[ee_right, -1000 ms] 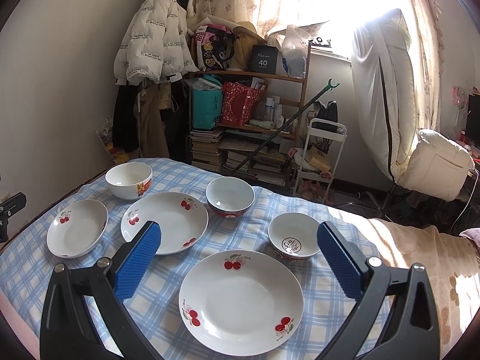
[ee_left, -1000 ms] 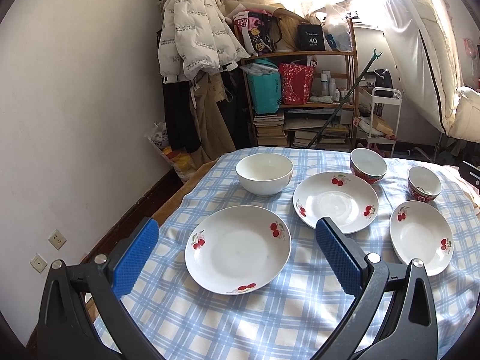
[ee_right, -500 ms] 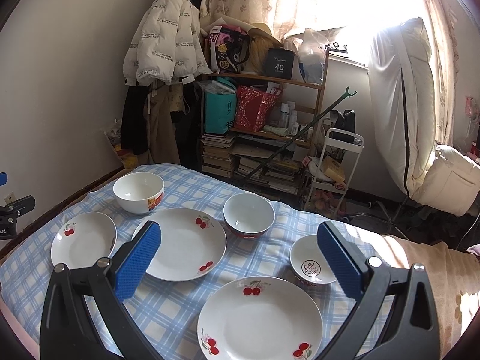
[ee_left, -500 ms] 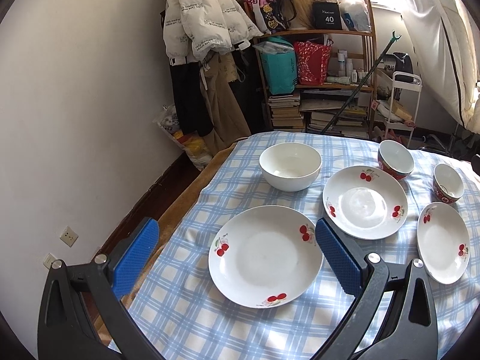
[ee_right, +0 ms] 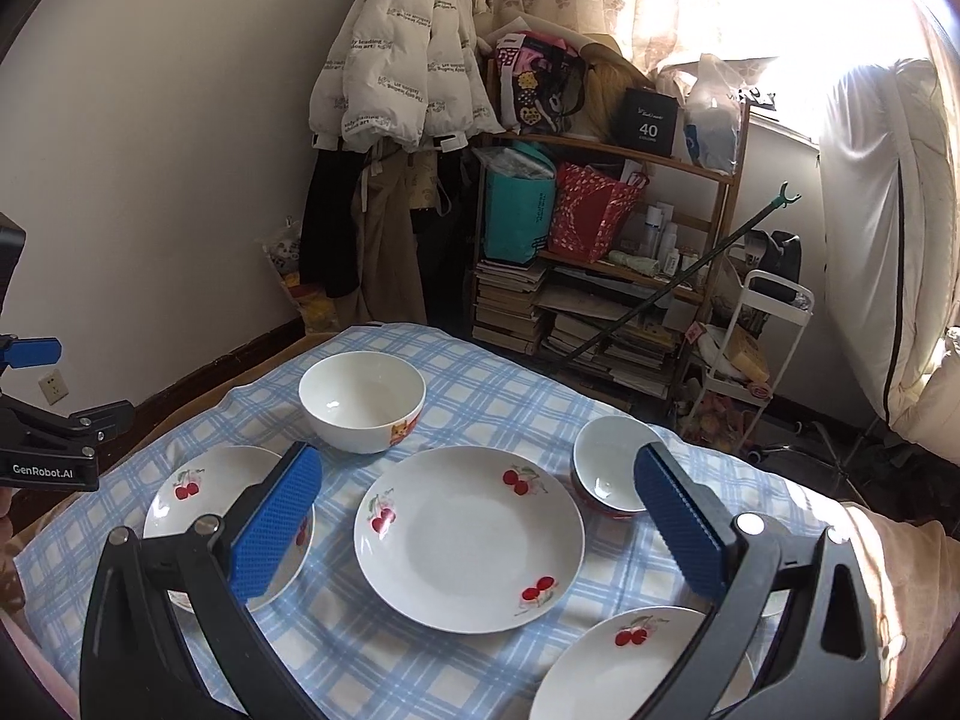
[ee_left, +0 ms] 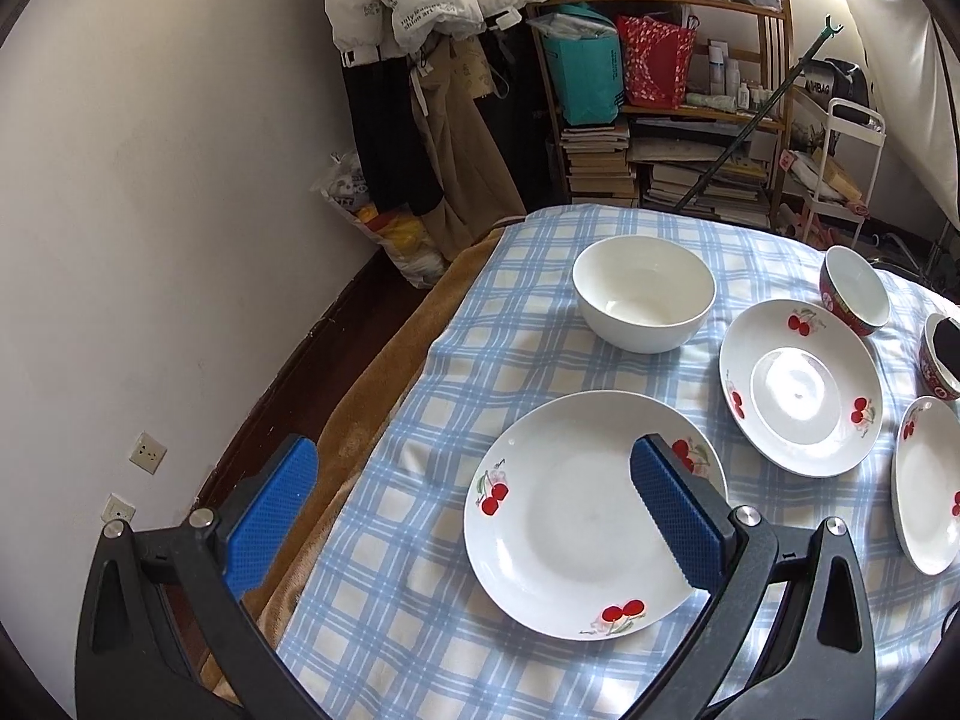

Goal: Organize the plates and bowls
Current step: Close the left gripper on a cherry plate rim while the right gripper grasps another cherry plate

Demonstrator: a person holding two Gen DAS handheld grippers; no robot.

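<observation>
Three white cherry-printed china plates show in the left wrist view on the blue-checked worktop [ee_left: 492, 360]; the left tongs [ee_left: 474, 510] gape wide and empty, the right pad over the nearest cherry plate [ee_left: 576, 522], a plain white china bowl [ee_left: 645, 303] beyond it

Right wrist view: the right tongs [ee_right: 474, 525] spread wide, holding nothing, above the middle cherry plate [ee_right: 468, 534], a red-sided small bowl [ee_right: 606, 474] by the right pad, the white bowl [ee_right: 362, 399] ahead to the left
</observation>
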